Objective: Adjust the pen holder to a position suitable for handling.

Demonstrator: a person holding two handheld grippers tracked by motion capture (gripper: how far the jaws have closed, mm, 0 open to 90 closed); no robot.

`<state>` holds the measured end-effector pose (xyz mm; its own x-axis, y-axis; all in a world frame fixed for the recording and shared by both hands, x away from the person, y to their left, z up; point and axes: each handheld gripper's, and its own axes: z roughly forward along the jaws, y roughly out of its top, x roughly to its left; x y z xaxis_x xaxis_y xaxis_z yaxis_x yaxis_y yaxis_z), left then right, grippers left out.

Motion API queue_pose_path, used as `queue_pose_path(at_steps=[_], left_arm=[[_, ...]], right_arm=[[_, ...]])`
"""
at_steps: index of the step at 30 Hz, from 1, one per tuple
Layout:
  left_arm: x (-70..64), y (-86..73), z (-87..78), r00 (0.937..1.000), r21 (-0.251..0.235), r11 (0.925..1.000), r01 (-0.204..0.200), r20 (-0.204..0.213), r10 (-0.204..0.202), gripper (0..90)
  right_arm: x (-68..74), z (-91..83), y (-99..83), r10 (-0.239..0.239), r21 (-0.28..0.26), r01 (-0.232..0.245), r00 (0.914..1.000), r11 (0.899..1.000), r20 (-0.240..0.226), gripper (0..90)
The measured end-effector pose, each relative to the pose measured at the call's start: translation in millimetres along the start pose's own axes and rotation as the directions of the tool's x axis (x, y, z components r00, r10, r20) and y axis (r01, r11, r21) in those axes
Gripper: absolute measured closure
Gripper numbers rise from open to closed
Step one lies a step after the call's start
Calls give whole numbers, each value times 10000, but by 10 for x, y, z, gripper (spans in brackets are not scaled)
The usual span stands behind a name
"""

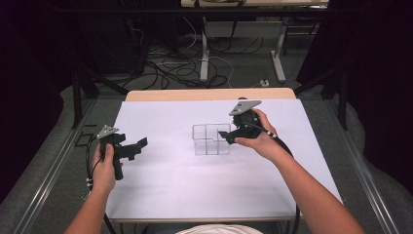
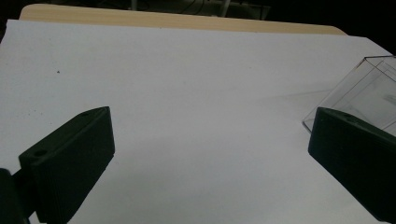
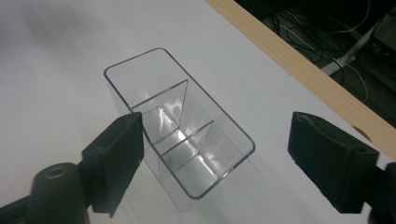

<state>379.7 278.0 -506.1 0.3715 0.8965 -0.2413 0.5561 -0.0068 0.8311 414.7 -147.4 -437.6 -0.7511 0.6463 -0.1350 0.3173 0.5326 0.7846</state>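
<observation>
The clear, rectangular plastic organiser with inner dividers stood mid-counter. The right gripper hovered released at its right end, jaws straddling it: the approach step. Closing on a wall seemed next. The left gripper waited released, well apart.

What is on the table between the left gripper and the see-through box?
Nothing: only bare white table lies between the left gripper and the clear box, as the high view shows.

Right tongs beside clear organizer
</observation>
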Motion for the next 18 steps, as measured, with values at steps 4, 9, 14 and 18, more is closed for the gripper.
queue_pose_path(at_steps=[4,9,14,18], left_arm=[[-14,-5,8,10000,-16,10000,-20,11,20,4],[-24,0,8,10000,-29,9999,-96,-1,96,3],[-26,0,11,10000,-8,10000,-73,8,73,3],[-33,1,9,9999,32,9999,-111,20,111,3]], right_arm=[[-35,-32,-64,409,27,-409,9992,9992,38,134],[-126,-65,-165,1157,-222,-1151,9929,9931,276,0],[-256,-133,-249,1635,-333,-1618,9848,9863,578,0],[-355,-142,-286,1655,-173,-1647,9825,9862,852,0]])
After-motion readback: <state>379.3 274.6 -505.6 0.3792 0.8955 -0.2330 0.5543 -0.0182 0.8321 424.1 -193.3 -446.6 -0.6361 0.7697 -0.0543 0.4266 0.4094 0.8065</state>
